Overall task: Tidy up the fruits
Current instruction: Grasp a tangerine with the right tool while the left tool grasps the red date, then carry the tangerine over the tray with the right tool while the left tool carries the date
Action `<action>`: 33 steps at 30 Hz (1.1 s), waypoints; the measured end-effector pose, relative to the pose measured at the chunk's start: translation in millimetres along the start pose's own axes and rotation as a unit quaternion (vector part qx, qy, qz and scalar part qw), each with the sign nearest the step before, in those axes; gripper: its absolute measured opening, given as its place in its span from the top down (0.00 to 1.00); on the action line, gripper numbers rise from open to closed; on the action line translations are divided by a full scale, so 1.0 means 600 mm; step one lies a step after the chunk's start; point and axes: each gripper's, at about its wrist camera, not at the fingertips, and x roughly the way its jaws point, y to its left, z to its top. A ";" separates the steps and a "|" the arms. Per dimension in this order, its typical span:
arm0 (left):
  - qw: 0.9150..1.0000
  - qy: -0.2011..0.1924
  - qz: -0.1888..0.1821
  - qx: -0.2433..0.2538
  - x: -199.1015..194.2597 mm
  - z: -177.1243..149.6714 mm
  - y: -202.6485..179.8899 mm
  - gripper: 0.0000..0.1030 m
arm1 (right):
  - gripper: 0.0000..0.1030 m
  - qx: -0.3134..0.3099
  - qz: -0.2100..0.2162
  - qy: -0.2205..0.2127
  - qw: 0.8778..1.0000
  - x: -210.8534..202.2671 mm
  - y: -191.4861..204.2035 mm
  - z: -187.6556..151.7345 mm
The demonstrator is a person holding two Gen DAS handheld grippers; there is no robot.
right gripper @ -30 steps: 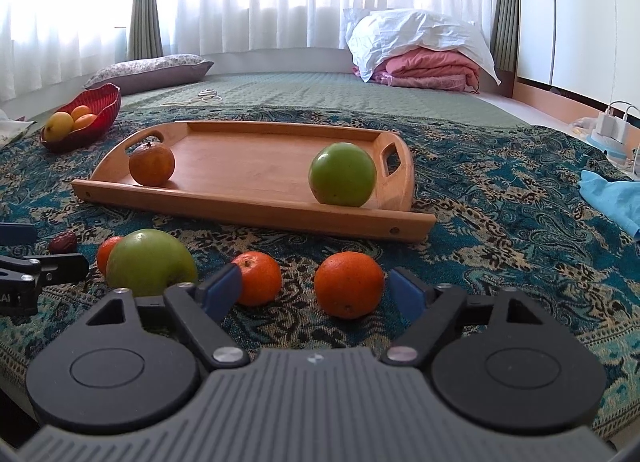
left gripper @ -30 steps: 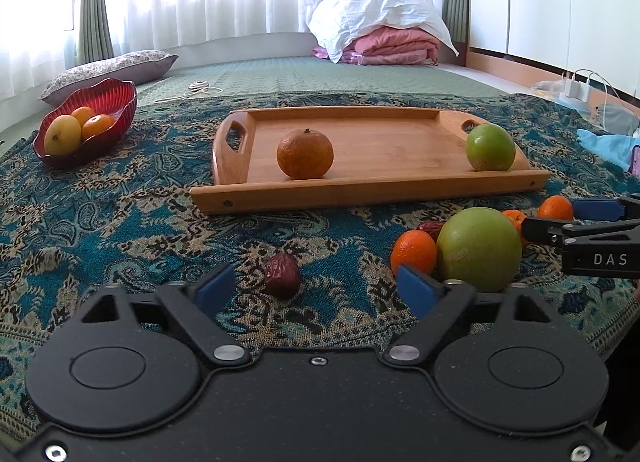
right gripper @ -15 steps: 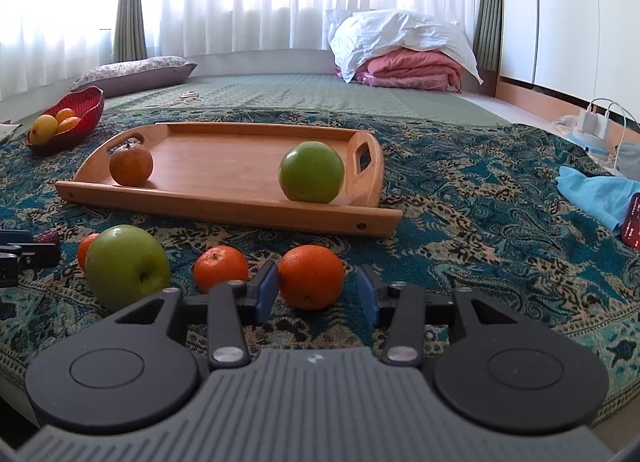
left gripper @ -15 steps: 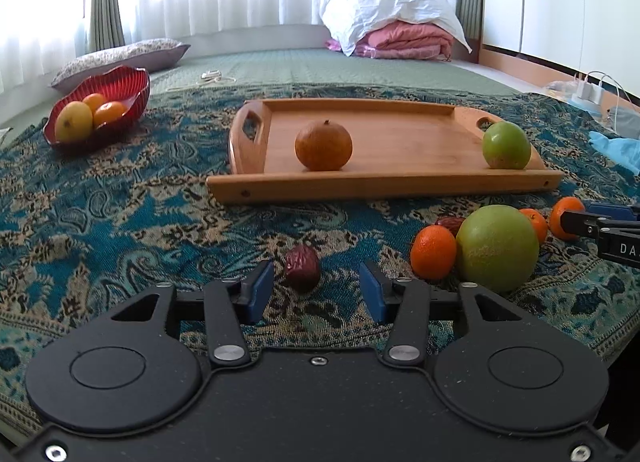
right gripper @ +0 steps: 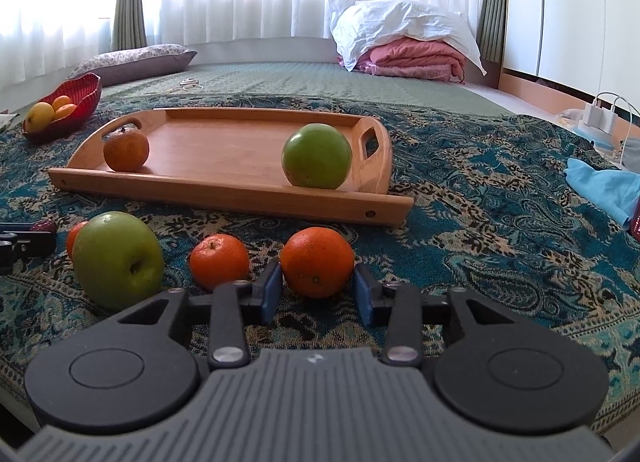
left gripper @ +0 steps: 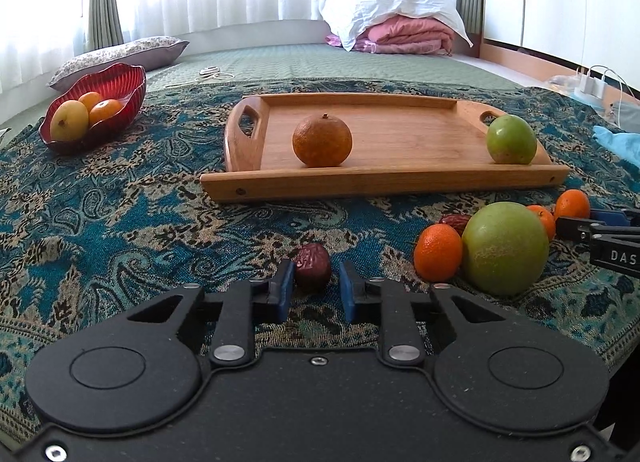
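My left gripper [left gripper: 313,289] sits low over the patterned cloth [left gripper: 120,221], its blue pads close on either side of a wrinkled red date [left gripper: 313,266]; I cannot tell whether they press it yet. My right gripper [right gripper: 317,289] brackets an orange [right gripper: 317,262], pads at its flanks, and contact is likewise unclear. Left of that orange lie a smaller tangerine [right gripper: 219,260] and a big green apple [right gripper: 118,260]. Farther off, the wooden tray [right gripper: 224,185] holds a dull orange [right gripper: 126,150] on its left and a green fruit [right gripper: 317,155] on its right. A red bowl [left gripper: 120,79] of fruit stands far left.
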 end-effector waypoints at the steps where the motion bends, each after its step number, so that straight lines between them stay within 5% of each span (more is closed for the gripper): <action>1: 1.000 0.000 0.000 0.000 0.000 0.000 0.000 0.80 | 0.56 0.000 -0.001 0.001 1.000 0.002 0.000 -0.001; 22: 1.000 -0.023 -0.002 0.001 -0.012 0.016 -0.009 0.82 | 0.61 0.018 -0.003 -0.025 1.000 -0.012 -0.003 0.010; 33: 0.999 -0.036 -0.005 -0.005 -0.013 0.067 -0.012 0.82 | 0.61 0.031 0.006 -0.047 0.998 -0.022 -0.001 0.046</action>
